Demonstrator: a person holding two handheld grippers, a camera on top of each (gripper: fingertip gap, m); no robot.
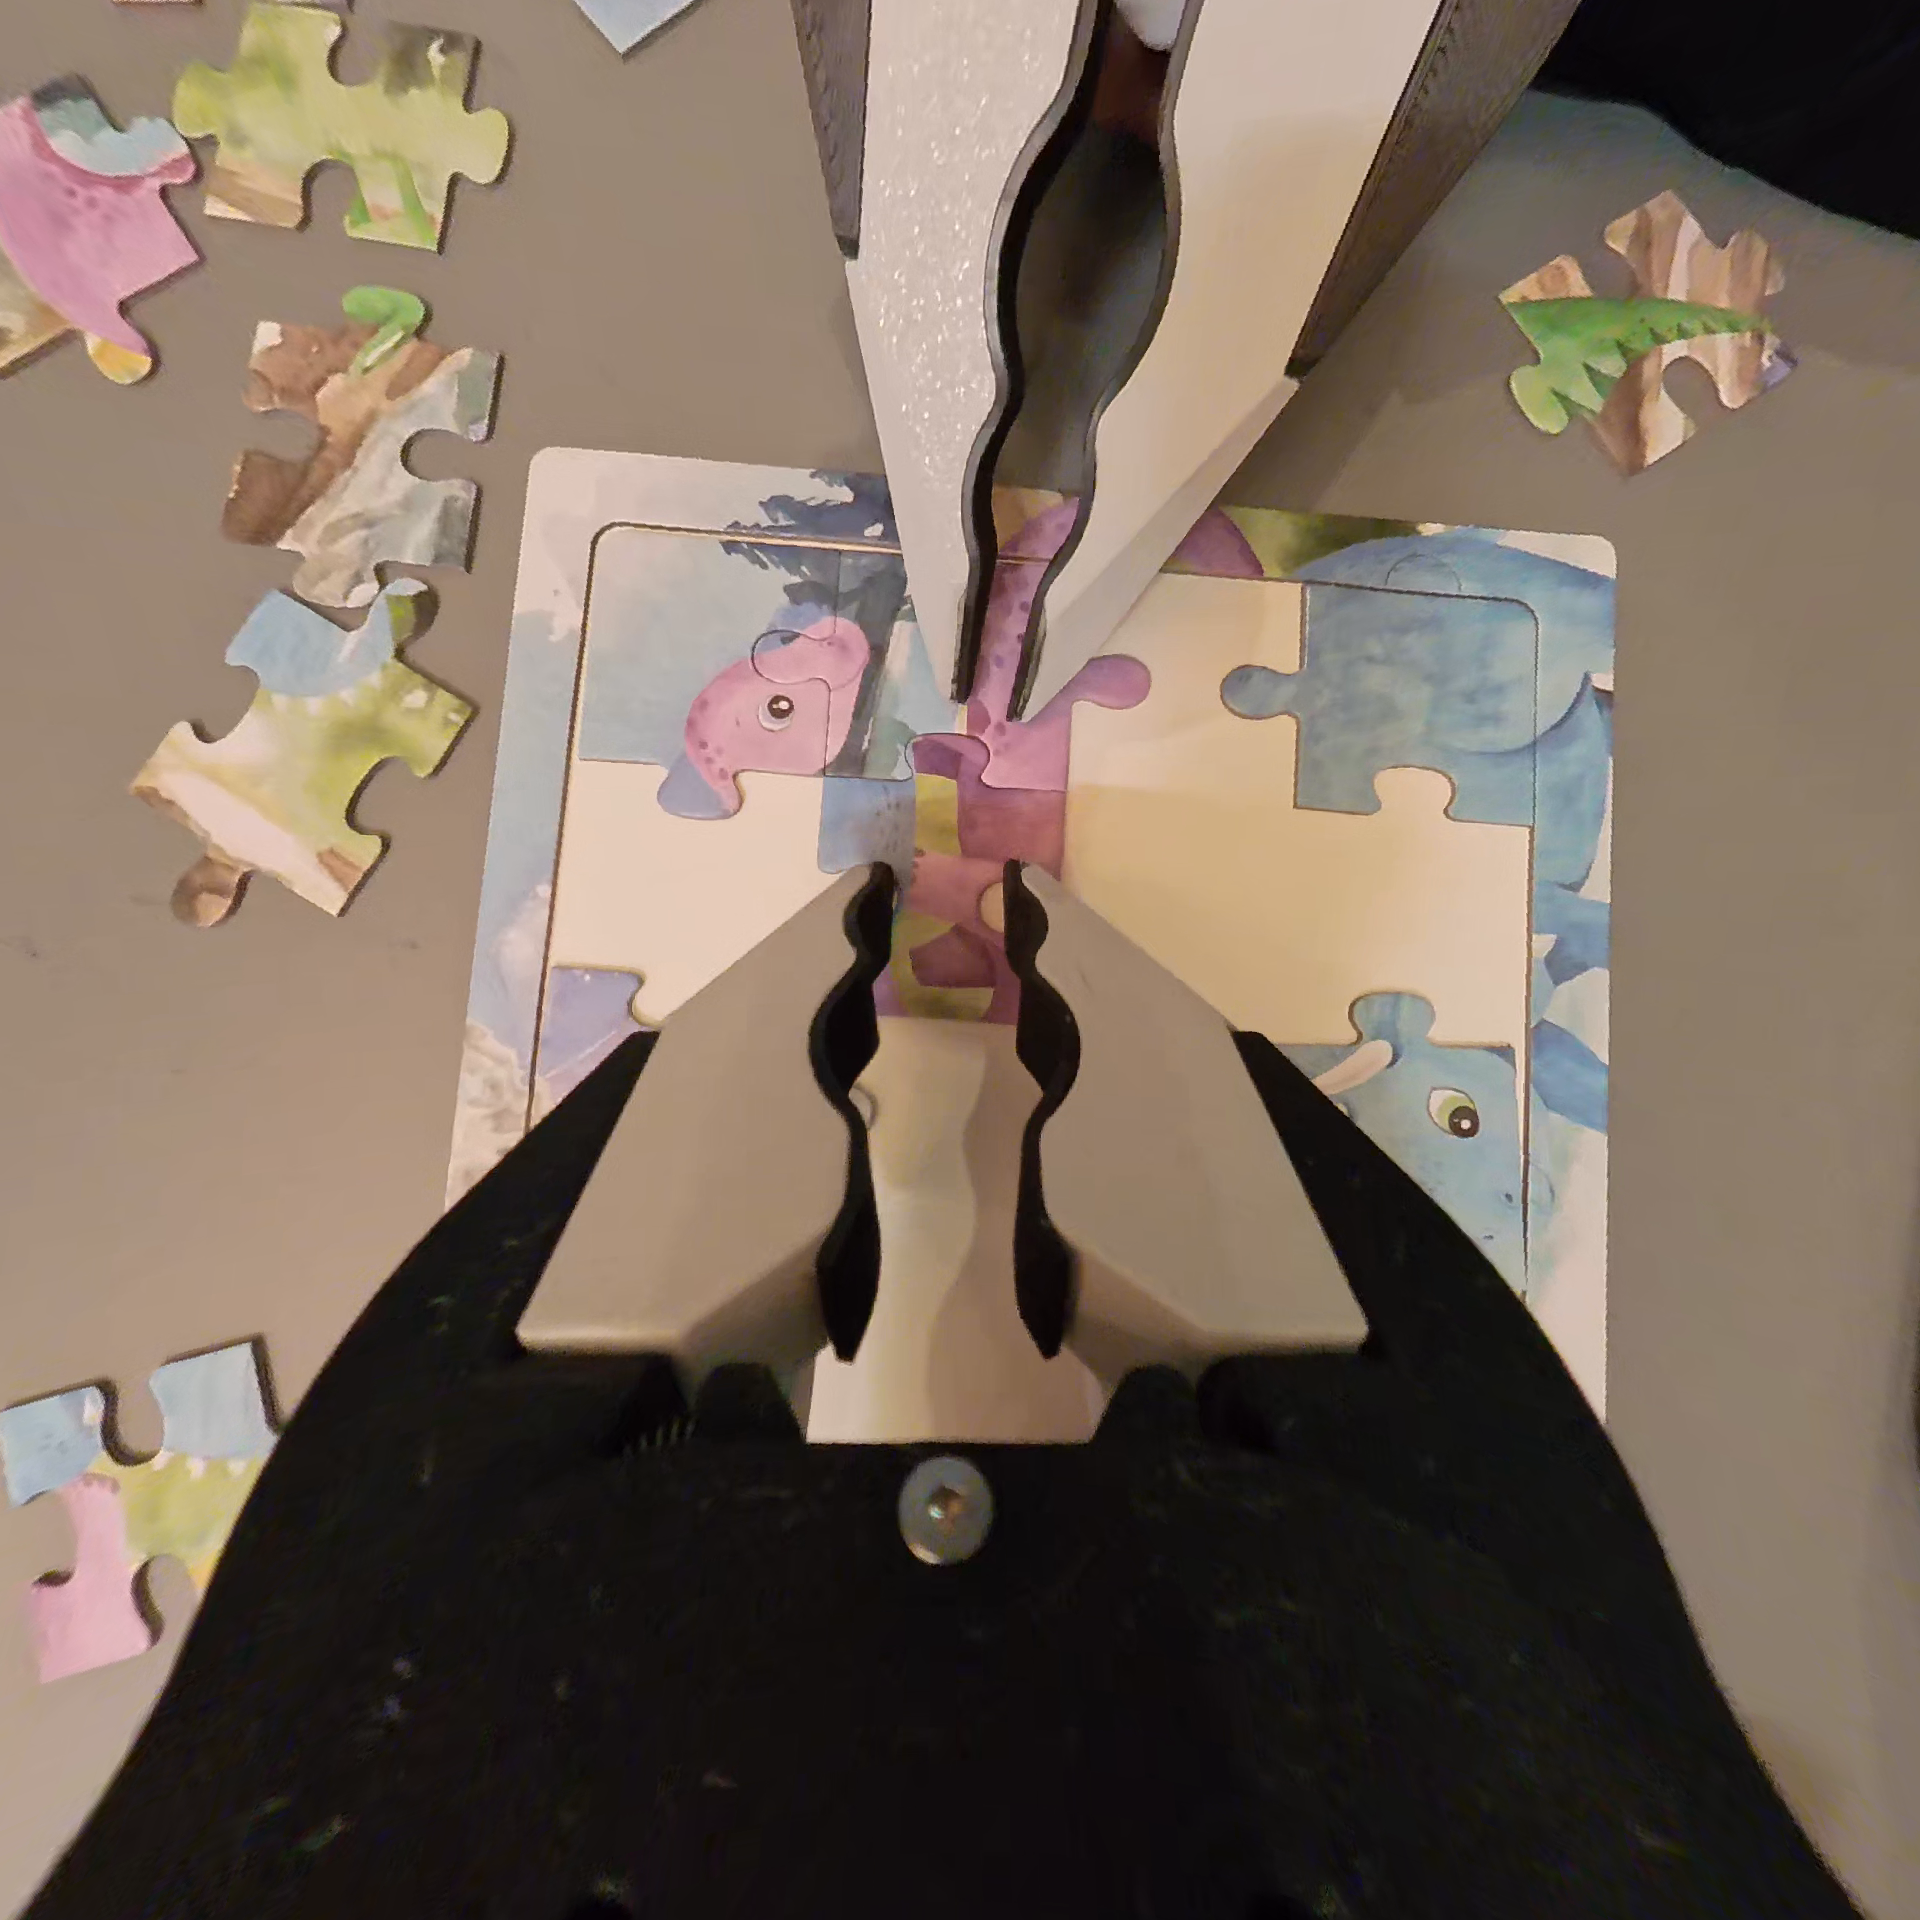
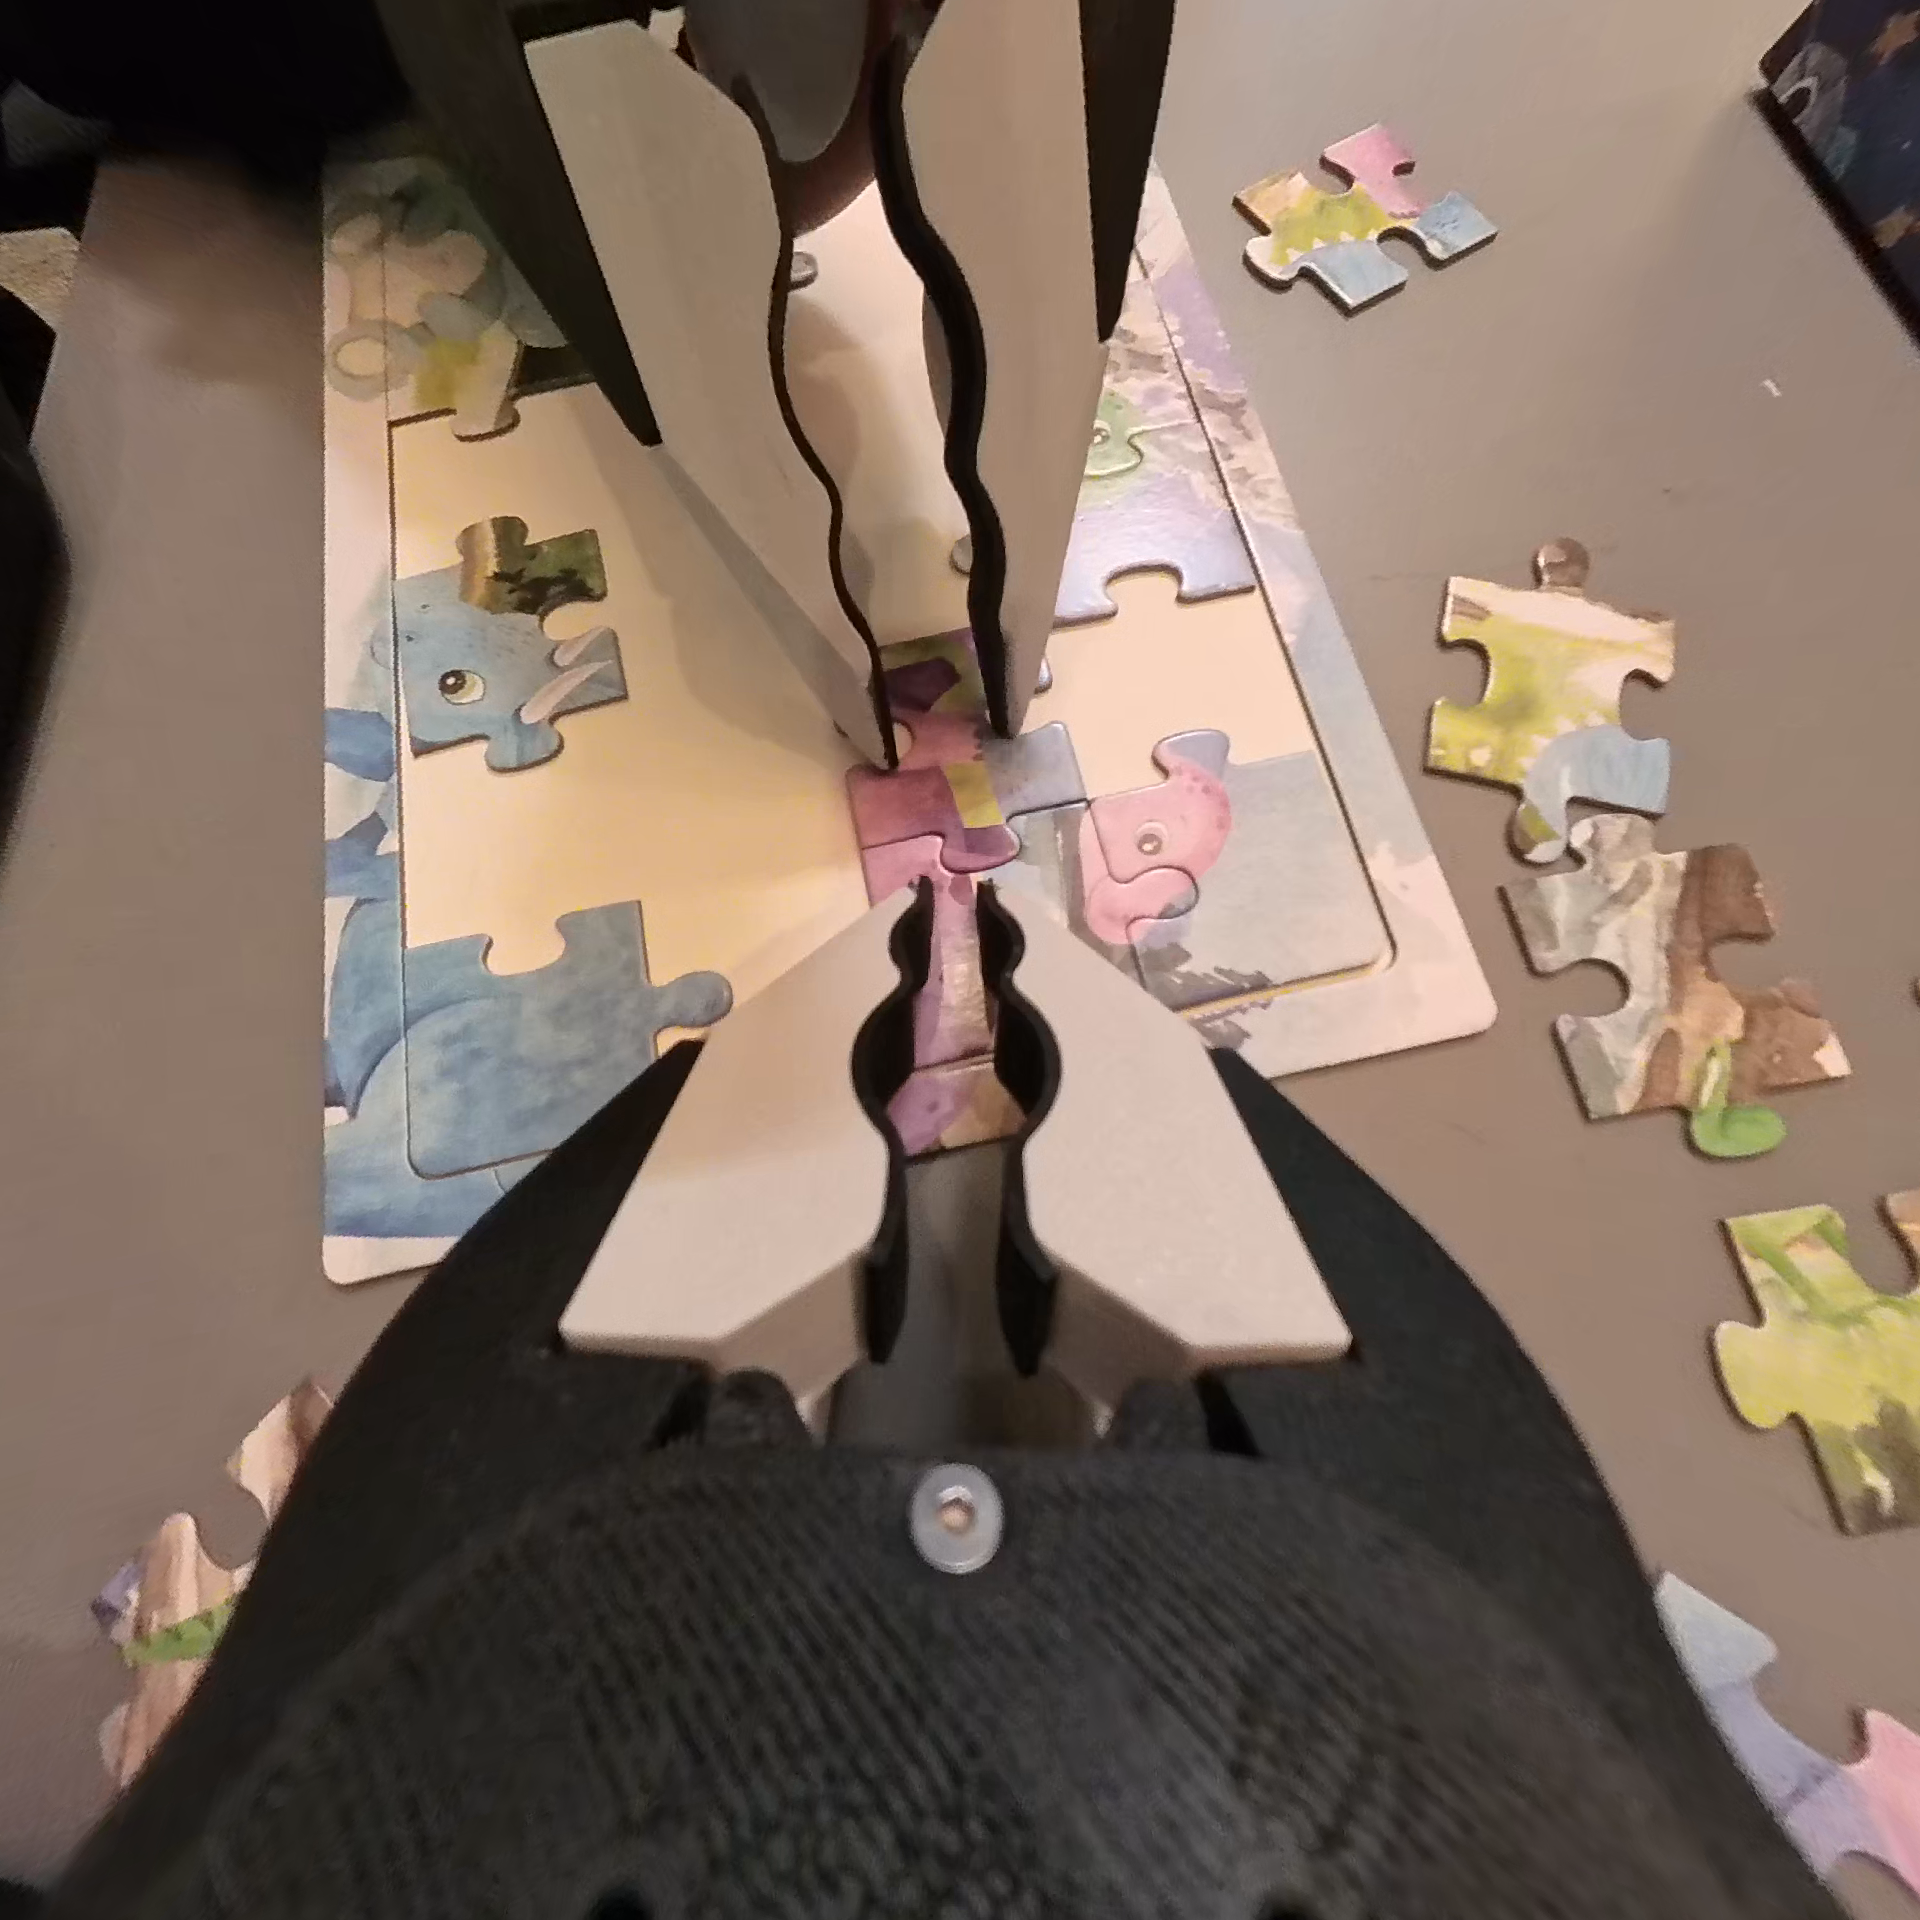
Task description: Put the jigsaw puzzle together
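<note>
The white puzzle tray [image 1: 1247,883] lies on the grey table, with pink dinosaur pieces [image 1: 769,717] and blue dinosaur pieces [image 1: 1434,707] set in it. It also shows in the right wrist view [image 2: 623,831]. My left gripper [image 1: 948,878] is partly open. Its tips rest on a purple and green piece [image 1: 951,935] lying flat in the tray's middle. My right gripper [image 2: 954,888] is open by a narrow gap, with its tips on the adjoining purple neck piece [image 2: 951,966]. The two grippers face each other, tips a short way apart. Neither lifts a piece.
Several loose pieces lie on the table left of the tray [image 1: 343,135], [image 1: 353,468], [image 1: 312,748], [image 1: 125,1475], and one lies to the right [image 1: 1652,343]. The right wrist view shows loose pieces [image 2: 1548,696], [image 2: 1361,218] and a dark box [image 2: 1860,135] at the far corner. The grippers are tip to tip, or close to it.
</note>
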